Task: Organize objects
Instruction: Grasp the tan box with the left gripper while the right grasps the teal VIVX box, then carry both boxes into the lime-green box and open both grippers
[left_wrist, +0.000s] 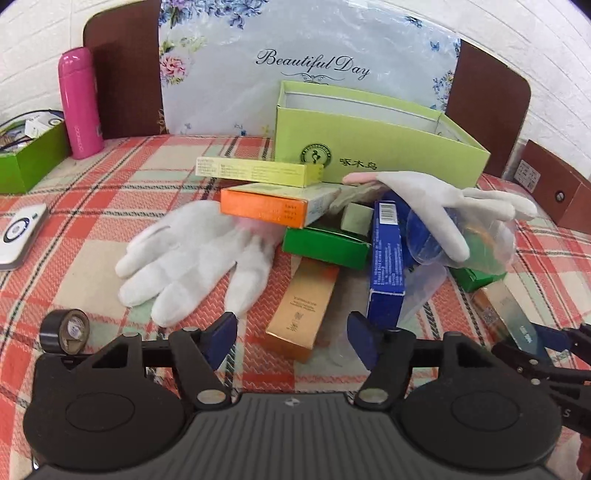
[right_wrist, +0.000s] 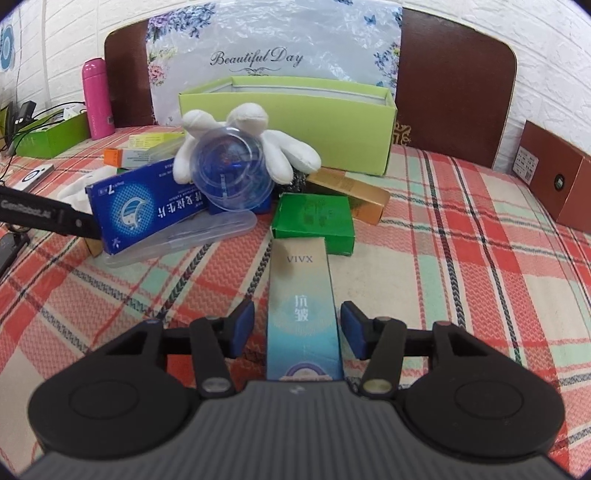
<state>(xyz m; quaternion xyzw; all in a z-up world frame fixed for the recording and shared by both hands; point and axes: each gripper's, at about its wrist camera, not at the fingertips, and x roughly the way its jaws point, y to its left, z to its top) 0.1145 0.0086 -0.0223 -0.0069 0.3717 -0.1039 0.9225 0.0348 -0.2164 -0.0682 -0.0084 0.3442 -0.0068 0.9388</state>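
Note:
A pile of small boxes lies on the plaid cloth before an open lime-green box (left_wrist: 376, 147) (right_wrist: 288, 122). My left gripper (left_wrist: 291, 338) is open and empty above a gold box (left_wrist: 304, 310), with a blue box (left_wrist: 386, 258) at its right finger. My right gripper (right_wrist: 297, 326) is open, its jaws on either side of a tall teal VIVX box (right_wrist: 301, 306) without touching it. Two white gloves (left_wrist: 192, 254) (left_wrist: 443, 206) lie on the pile; one drapes over a clear round container (right_wrist: 232, 173). Orange (left_wrist: 269, 208), yellow (left_wrist: 258, 170) and green (right_wrist: 314, 221) boxes lie there too.
A pink bottle (left_wrist: 79, 103) and a green box of items (left_wrist: 29, 155) stand at back left. A white device (left_wrist: 20, 232) lies at left. A brown box (right_wrist: 554, 177) sits at right. A floral "Beautiful Day" bag (right_wrist: 258, 55) leans on the headboard. A tape roll (left_wrist: 66, 330) is mounted by the left gripper.

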